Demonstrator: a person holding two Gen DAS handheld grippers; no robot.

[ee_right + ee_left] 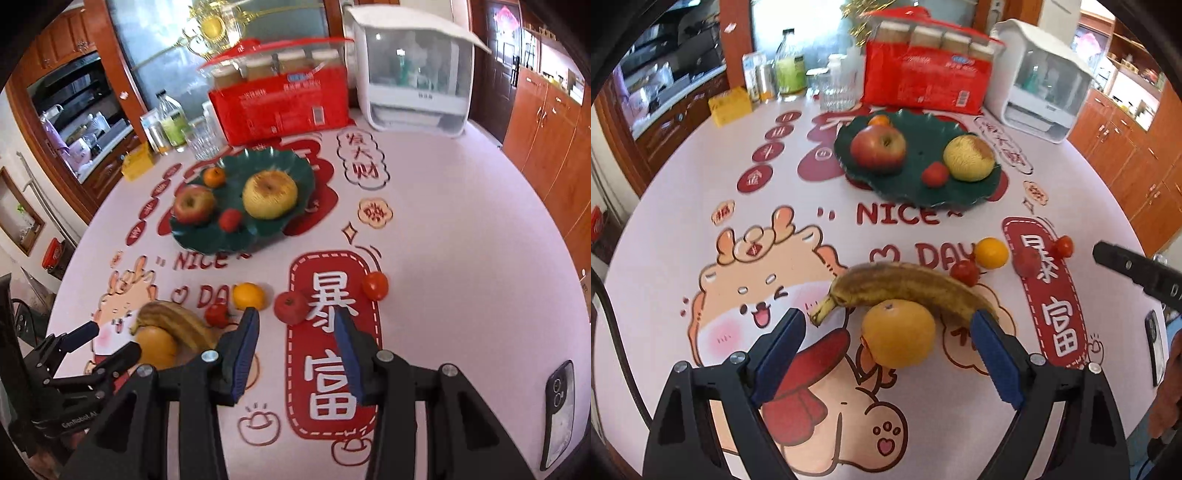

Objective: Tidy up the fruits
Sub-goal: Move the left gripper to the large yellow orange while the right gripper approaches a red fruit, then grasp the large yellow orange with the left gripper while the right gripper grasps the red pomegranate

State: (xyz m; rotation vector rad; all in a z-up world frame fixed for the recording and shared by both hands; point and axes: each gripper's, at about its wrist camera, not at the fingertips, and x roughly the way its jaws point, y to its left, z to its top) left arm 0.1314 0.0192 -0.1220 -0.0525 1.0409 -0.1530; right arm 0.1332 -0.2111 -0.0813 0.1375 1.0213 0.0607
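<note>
Right, both grippers are angled down at loose fruit on the table (701,206). Left gripper (888,332) has its jaws spread wide either side of the orange (897,332), pads clear of the skin, nothing gripped. That orange sits touching the banana (908,284), which curves behind it. Firm and round, fairly heavy for its size, so squeeze across the widest part or it could roll out sideways. The banana looks brown and soft; it would bruise, better taken mid-length with a gentle close.

Right gripper (297,325) shows a narrower gap, empty, aimed at the small red fruit (291,307) just ahead of its tips. Smooth skin, likely slippery, so centre it. Another tomato (375,285) sits further right, a small yellow-orange fruit (249,295) to the left.

Green plate (295,162) beyond already holds an apple (194,204), a pear (269,194) and two small fruits.
</note>
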